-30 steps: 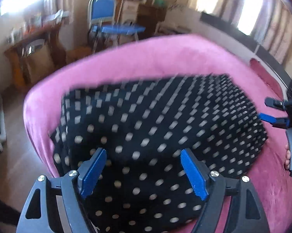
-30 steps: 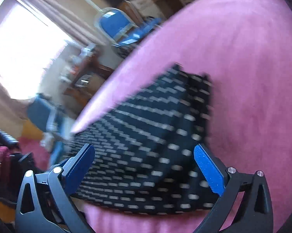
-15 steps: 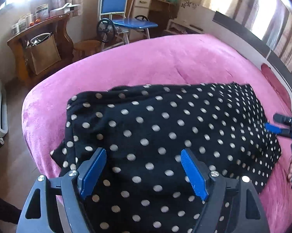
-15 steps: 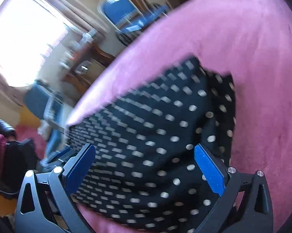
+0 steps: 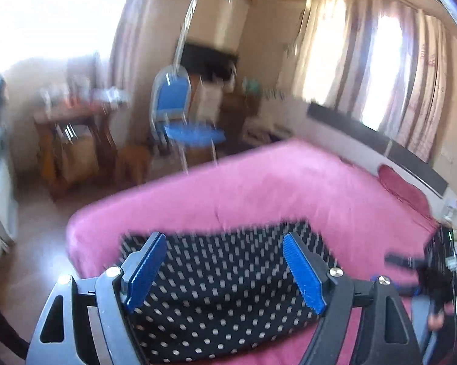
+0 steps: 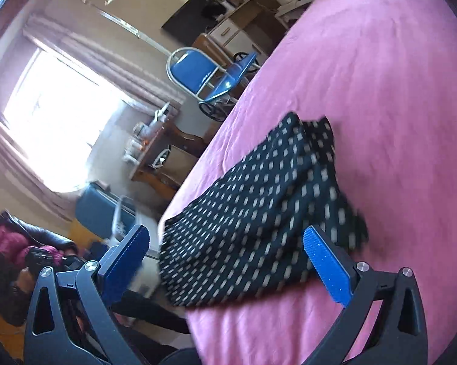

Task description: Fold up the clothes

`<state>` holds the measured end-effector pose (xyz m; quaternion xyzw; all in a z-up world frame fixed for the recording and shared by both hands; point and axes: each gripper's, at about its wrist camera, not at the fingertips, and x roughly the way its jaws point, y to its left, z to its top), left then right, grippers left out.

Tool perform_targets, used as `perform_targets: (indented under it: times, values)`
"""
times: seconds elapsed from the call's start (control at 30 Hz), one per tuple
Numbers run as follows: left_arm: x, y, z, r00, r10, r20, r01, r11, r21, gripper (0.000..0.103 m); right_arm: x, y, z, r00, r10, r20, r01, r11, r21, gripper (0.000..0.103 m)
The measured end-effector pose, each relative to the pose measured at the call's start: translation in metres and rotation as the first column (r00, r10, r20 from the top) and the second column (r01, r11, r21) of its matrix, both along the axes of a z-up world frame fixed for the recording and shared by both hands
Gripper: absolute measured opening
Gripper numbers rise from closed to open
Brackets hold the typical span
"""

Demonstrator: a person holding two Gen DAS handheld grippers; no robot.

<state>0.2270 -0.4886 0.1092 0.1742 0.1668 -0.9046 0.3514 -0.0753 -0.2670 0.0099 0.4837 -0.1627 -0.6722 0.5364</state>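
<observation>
A black garment with white polka dots [image 5: 222, 292] lies folded on the pink bed [image 5: 258, 188], near its corner. My left gripper [image 5: 225, 270] is open and empty, raised above the garment's near edge. My right gripper [image 6: 228, 261] is open and empty too, held above the garment [image 6: 258, 213] from the other side. The right gripper also shows blurred at the right edge of the left wrist view [image 5: 420, 273].
A blue chair [image 5: 179, 115] and a wooden side table [image 5: 73, 140] stand on the floor beyond the bed. A dark pink pillow [image 5: 401, 185] lies at the bed's far right by the wall. The bed edge drops to the floor on the left.
Both grippers have lifted and pulled back from the garment, tilting up so more of the room shows. The garment stays lying on the bed.
</observation>
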Motion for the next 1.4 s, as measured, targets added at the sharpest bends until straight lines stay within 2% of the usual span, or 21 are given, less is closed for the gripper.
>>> perform_targets:
  times: [0.03, 0.1, 0.13, 0.23, 0.33, 0.4, 0.53, 0.63, 0.7, 0.83, 0.93, 1.03, 1.13, 1.23, 1.4]
  values:
    - [0.005, 0.012, 0.011, 0.999, 0.034, -0.007, -0.034, 0.999, -0.041, 0.081, 0.009, 0.011, 0.003, 1.000, -0.002, 0.005, 0.002, 1.000, -0.010, 0.103]
    - [0.012, 0.028, 0.020, 0.995, 0.096, 0.007, -0.096, 0.994, -0.054, 0.082, 0.032, 0.021, 0.009, 1.000, -0.001, -0.024, 0.001, 1.000, -0.002, 0.103]
    - [0.013, 0.035, 0.020, 0.993, 0.110, 0.031, -0.109, 0.993, -0.037, 0.082, 0.043, 0.028, 0.014, 0.999, 0.006, -0.051, -0.006, 1.000, 0.012, 0.103]
    - [0.004, 0.049, 0.006, 0.986, 0.056, 0.154, -0.065, 0.996, 0.056, 0.082, 0.076, 0.041, 0.021, 0.985, 0.031, -0.171, -0.010, 0.993, 0.119, 0.103]
    - [-0.001, 0.075, -0.020, 0.978, -0.017, 0.209, -0.007, 0.993, 0.114, 0.082, 0.110, 0.048, 0.023, 0.948, 0.067, -0.311, 0.021, 0.962, 0.271, 0.103]
    - [-0.003, 0.088, -0.036, 0.974, -0.043, 0.223, 0.012, 0.990, 0.140, 0.082, 0.131, 0.053, 0.023, 0.925, 0.098, -0.368, 0.029, 0.945, 0.326, 0.103]
    - [0.003, 0.122, -0.064, 0.952, -0.023, 0.305, -0.007, 0.995, 0.096, 0.082, 0.174, 0.054, 0.021, 0.867, 0.181, -0.464, 0.043, 0.901, 0.432, 0.103]
    - [0.012, 0.129, -0.067, 0.958, 0.018, 0.287, -0.060, 0.989, 0.139, 0.082, 0.200, 0.053, 0.017, 0.840, 0.236, -0.488, 0.048, 0.865, 0.500, 0.103]
    - [0.018, 0.130, -0.069, 0.955, 0.056, 0.290, -0.102, 0.984, 0.148, 0.082, 0.208, 0.051, 0.018, 0.837, 0.233, -0.496, 0.063, 0.858, 0.509, 0.103]
    - [0.028, 0.141, -0.072, 0.923, 0.153, 0.353, -0.184, 0.981, 0.055, 0.082, 0.217, 0.049, 0.027, 0.822, 0.199, -0.534, 0.129, 0.848, 0.514, 0.103]
    - [0.031, 0.151, -0.071, 0.920, 0.161, 0.358, -0.190, 0.981, 0.048, 0.081, 0.220, 0.049, 0.036, 0.813, 0.161, -0.560, 0.174, 0.850, 0.497, 0.103]
    - [0.031, 0.159, -0.069, 0.903, 0.190, 0.385, -0.223, 0.974, 0.043, 0.080, 0.225, 0.049, 0.040, 0.799, 0.162, -0.579, 0.188, 0.847, 0.497, 0.103]
    - [0.037, 0.162, -0.065, 0.910, 0.183, 0.371, -0.222, 0.973, 0.064, 0.080, 0.225, 0.052, 0.039, 0.803, 0.154, -0.576, 0.192, 0.848, 0.495, 0.103]
    - [0.042, 0.164, -0.060, 0.904, 0.200, 0.378, -0.233, 0.971, 0.043, 0.080, 0.231, 0.051, 0.039, 0.786, 0.165, -0.596, 0.200, 0.844, 0.498, 0.103]
    - [0.049, 0.165, -0.053, 0.902, 0.213, 0.376, -0.241, 0.970, 0.030, 0.080, 0.236, 0.050, 0.044, 0.778, 0.164, -0.607, 0.199, 0.851, 0.485, 0.103]
